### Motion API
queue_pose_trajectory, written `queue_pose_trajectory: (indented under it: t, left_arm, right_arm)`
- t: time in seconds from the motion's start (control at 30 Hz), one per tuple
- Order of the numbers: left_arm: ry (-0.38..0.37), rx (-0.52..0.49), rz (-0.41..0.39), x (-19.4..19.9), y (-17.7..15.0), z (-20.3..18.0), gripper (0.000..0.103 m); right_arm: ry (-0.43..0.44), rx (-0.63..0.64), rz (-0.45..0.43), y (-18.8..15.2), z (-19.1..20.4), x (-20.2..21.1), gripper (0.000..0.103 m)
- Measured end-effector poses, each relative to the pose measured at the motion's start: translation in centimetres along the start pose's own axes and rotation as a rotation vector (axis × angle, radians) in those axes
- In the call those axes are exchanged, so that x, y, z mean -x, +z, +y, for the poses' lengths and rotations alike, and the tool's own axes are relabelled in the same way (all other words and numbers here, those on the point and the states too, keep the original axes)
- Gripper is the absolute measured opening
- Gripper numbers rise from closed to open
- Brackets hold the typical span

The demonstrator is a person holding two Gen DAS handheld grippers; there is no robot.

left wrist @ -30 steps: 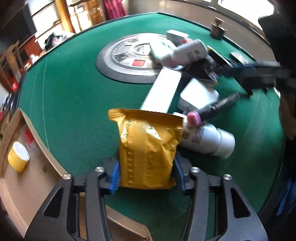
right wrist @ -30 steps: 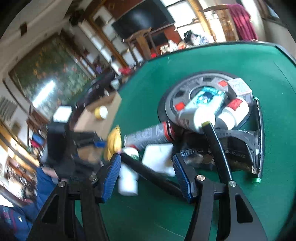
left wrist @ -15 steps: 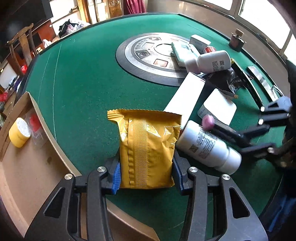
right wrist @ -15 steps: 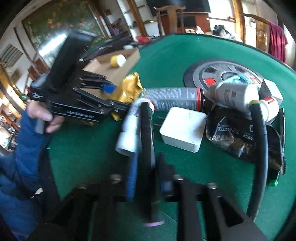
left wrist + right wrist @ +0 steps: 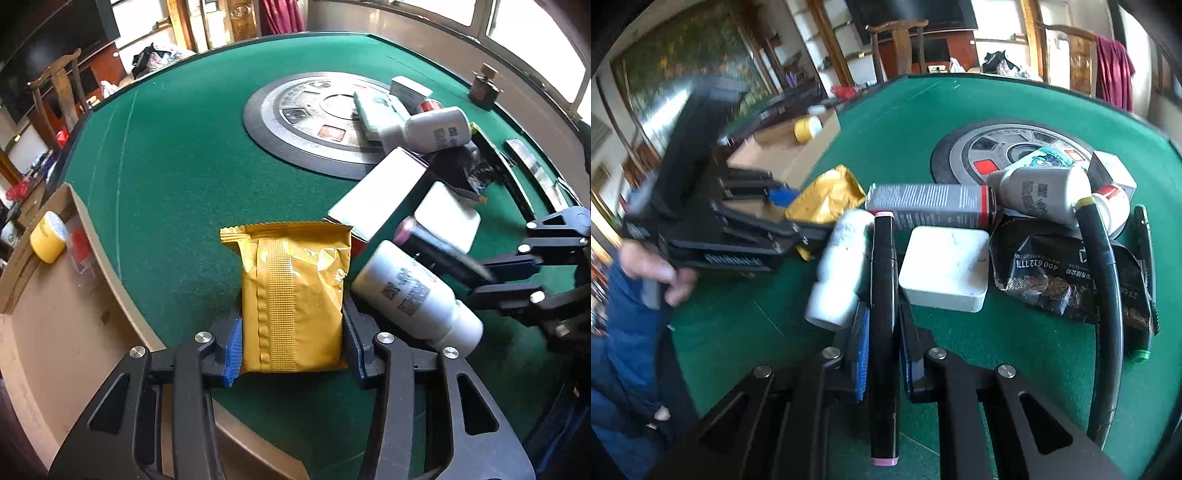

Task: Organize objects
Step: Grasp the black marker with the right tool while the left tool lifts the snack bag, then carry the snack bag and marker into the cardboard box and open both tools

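Note:
My left gripper (image 5: 291,343) is shut on a yellow foil packet (image 5: 291,295), held near the table's front edge in the left wrist view. The same packet (image 5: 823,199) shows at centre left in the right wrist view. My right gripper (image 5: 882,350) is shut on a black marker (image 5: 883,295) with pink end caps. That marker (image 5: 432,247) pokes out over a white bottle (image 5: 413,291) lying on its side. The right gripper (image 5: 517,280) itself appears at the right of the left wrist view.
An open cardboard box (image 5: 55,295) at the left holds a yellow tape roll (image 5: 48,236). On the green table (image 5: 177,158) lie a white square box (image 5: 945,266), a grey carton (image 5: 927,203), a second white bottle (image 5: 1038,192), a black pouch (image 5: 1056,273) and a round centre disc (image 5: 314,118).
My right gripper went from open around the black marker to shut on it and swung in beside the white bottle. The left gripper kept hold of the yellow packet and rolled slightly.

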State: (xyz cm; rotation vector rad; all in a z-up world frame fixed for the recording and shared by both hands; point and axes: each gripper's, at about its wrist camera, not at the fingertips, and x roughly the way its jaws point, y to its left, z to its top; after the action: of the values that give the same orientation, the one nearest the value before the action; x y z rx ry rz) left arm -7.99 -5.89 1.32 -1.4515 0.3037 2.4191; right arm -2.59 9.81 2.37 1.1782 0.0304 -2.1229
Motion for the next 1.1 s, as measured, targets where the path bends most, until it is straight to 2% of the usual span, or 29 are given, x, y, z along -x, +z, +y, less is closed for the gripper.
queue_pose_trajectory:
  t: [0.1,0.33,0.6,0.87,1.1]
  left_arm:
    - [-0.029,0.042,-0.015,0.4,0.1,1.0,0.045]
    - [-0.098,0.117,-0.068,2.0,0.5,2.5,0.045]
    - [-0.124,0.142,-0.094,2.9,0.6,3.2,0.045]
    - [-0.138,0.18,-0.114,3.7,0.5,4.5,0.045]
    - [-0.165,0.282,-0.163,5.2,0.1,7.6,0.045]
  right_arm:
    - [0.052,-0.048,-0.039,0.4,-0.5,0.7,0.013]
    - [0.116,-0.103,-0.077,0.8,-0.6,1.1,0.013]
    - [0.134,-0.178,-0.092,1.3,-1.0,0.7,0.012]
    - [0.141,-0.208,-0.09,2.2,0.2,-0.6,0.012]
    - [0.15,-0.243,-0.101,3.0,1.1,-1.1,0.012]
